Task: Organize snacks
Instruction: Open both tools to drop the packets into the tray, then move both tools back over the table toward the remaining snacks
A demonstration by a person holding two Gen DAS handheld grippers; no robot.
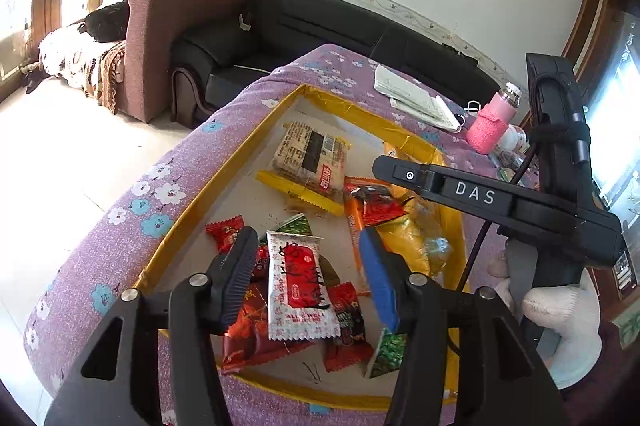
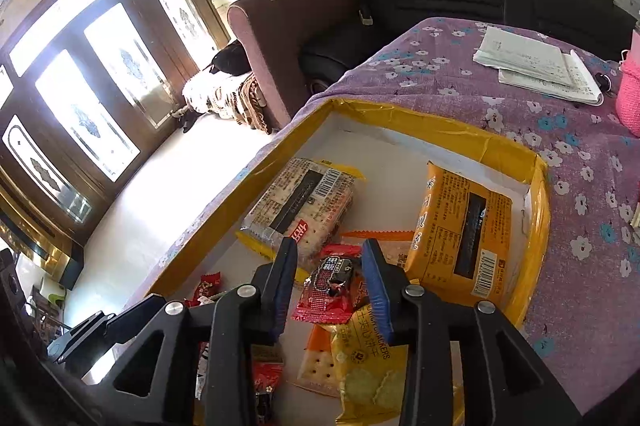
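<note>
Between the fingers of your left gripper [image 1: 308, 262] lies a white-and-red sachet [image 1: 301, 290] printed "ALL'S WELL"; the jaws stand wide apart and hold nothing, hovering over the pile of small red and green snack packets [image 1: 344, 322] at the near end of the shallow yellow-taped cardboard tray [image 1: 224, 162]. Only this left view shows your right gripper's black body, marked "DAS" [image 1: 476, 192], crossing above the tray's right side, with your white-gloved hand [image 1: 560, 310] on its handle.

Your right gripper [image 2: 330, 266] also stands open and empty, a small red sachet [image 2: 332, 290] just below its gap. Only the right view shows the orange rectangular pack [image 2: 460, 238] leaning against the tray's right wall, and the yellow pack reading "CRACKERS" [image 2: 368, 358] under the right finger. Ahead of both grippers lies the clear-wrapped cracker block with yellow ends [image 2: 300, 206].

Beyond the tray, on the purple flowered cloth [image 2: 580, 186], sit folded white papers [image 2: 536, 66] and a bottle in a pink knitted sleeve [image 1: 494, 120]. Further off stand a mauve armchair [image 1: 172, 26] and a black sofa [image 1: 320, 22].
</note>
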